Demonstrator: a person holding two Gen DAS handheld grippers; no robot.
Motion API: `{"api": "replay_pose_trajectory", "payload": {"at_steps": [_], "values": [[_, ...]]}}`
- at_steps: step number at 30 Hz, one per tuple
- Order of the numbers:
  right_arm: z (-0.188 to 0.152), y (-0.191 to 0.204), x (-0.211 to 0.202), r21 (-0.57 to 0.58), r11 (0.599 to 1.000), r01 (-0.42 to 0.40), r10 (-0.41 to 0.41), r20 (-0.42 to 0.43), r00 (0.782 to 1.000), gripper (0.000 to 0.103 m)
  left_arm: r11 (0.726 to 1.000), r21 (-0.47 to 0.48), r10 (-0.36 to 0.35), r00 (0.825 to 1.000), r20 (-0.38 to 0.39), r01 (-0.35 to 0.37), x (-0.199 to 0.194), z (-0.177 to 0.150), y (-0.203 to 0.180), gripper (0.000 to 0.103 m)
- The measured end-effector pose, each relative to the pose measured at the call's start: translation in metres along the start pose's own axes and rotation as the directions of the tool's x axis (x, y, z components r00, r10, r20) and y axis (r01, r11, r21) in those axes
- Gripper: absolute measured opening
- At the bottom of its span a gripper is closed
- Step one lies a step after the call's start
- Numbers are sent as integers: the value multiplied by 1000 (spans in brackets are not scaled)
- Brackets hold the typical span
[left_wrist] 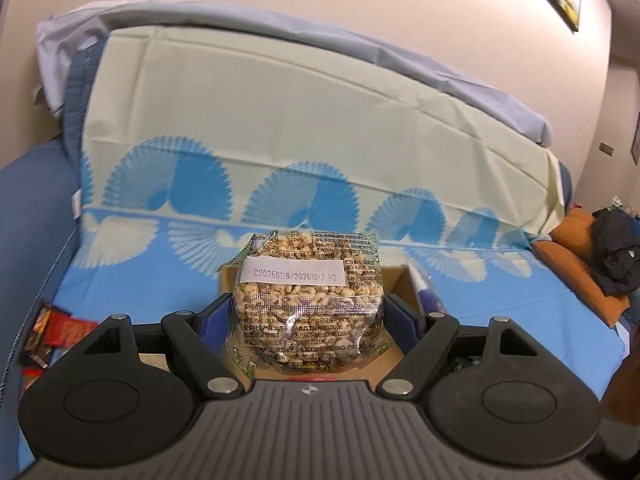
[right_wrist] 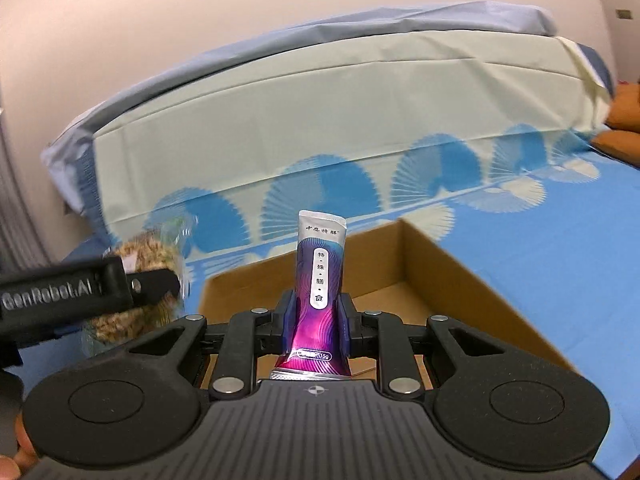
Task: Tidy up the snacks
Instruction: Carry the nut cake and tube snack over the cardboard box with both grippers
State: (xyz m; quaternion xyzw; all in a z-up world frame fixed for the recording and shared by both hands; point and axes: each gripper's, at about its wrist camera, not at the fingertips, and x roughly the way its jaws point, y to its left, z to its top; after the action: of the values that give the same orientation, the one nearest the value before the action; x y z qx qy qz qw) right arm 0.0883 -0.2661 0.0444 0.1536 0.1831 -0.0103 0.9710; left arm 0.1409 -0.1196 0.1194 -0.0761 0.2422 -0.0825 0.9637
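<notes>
The puffed-grain packet [left_wrist: 306, 300] is grasped upright in the left gripper [left_wrist: 308, 320], its jaws clamped wide, above the cardboard box [right_wrist: 460, 280] on the bed [right_wrist: 560, 248]. The right gripper [right_wrist: 317, 320] pinches a purple sachet [right_wrist: 318, 280]. Lower each well inside before releasing; the box floor, probably bare, is half hidden.

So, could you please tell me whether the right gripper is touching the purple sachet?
Touching: the right wrist view shows the right gripper with both blue pads pressed against the purple sachet.
</notes>
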Motion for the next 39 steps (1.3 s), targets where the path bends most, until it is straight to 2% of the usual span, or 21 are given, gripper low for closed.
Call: {"api": "replay_pose_trajectory", "payload": {"at_steps": [10,39], "values": [[3,-20,-3,24,1000,16,-16,23,1000,23,1000,7,-21,1000,12,21,7,7,-21,83],[4,-19,-7,21,1000,16,-17,41,999,23,999,23,-37,999,23,36,9,9,-28,83]]}}
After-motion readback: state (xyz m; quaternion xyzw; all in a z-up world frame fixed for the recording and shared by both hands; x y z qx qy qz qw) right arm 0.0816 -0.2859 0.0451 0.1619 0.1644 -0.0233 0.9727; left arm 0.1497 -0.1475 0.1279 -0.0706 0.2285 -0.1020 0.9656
